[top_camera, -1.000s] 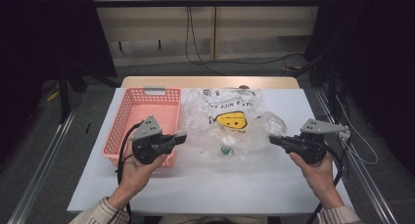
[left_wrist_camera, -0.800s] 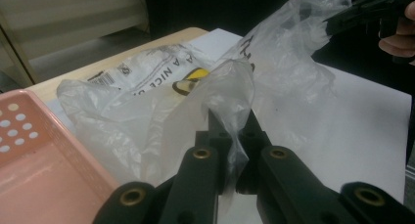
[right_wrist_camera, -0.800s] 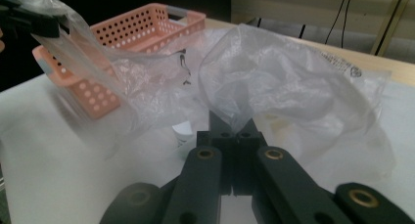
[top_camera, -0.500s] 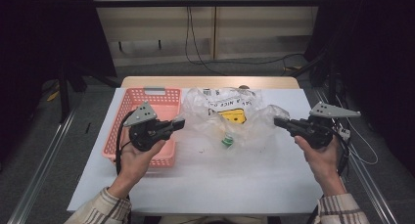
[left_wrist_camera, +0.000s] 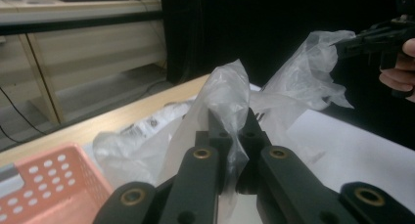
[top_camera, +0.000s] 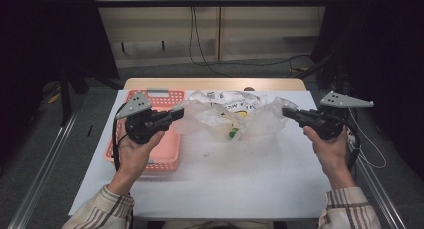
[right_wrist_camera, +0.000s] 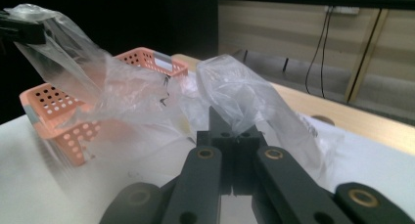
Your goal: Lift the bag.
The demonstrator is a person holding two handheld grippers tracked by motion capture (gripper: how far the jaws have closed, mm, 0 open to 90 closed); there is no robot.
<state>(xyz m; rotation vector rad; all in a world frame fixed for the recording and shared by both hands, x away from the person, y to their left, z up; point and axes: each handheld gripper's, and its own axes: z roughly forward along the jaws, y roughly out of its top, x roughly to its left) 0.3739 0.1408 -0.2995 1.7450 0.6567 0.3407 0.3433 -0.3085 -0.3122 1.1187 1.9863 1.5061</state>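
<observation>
A clear plastic bag (top_camera: 235, 116) with black print and a yellow patch hangs spread between both grippers above the white table. My left gripper (top_camera: 176, 112) is shut on the bag's left edge (left_wrist_camera: 226, 94); my right gripper (top_camera: 286, 110) is shut on its right edge (right_wrist_camera: 230, 82). A small green and yellow object (top_camera: 233, 134) shows through the film at the bag's low middle. In the left gripper view, the right gripper (left_wrist_camera: 342, 47) shows farther off, with film pinched in it. In the right gripper view, the left gripper (right_wrist_camera: 10, 31) holds the other corner.
A pink perforated basket (top_camera: 162, 154) stands on the table's left half, under my left hand (top_camera: 132, 156). The table top (top_camera: 240, 184) is white with a wooden far edge (top_camera: 215, 83). Cables hang down the back wall. Dark floor lies on both sides.
Both grippers have risen and moved apart with the bag's edges in them. The bag is now lifted and stretched wider, its contents hanging lower in the middle.
</observation>
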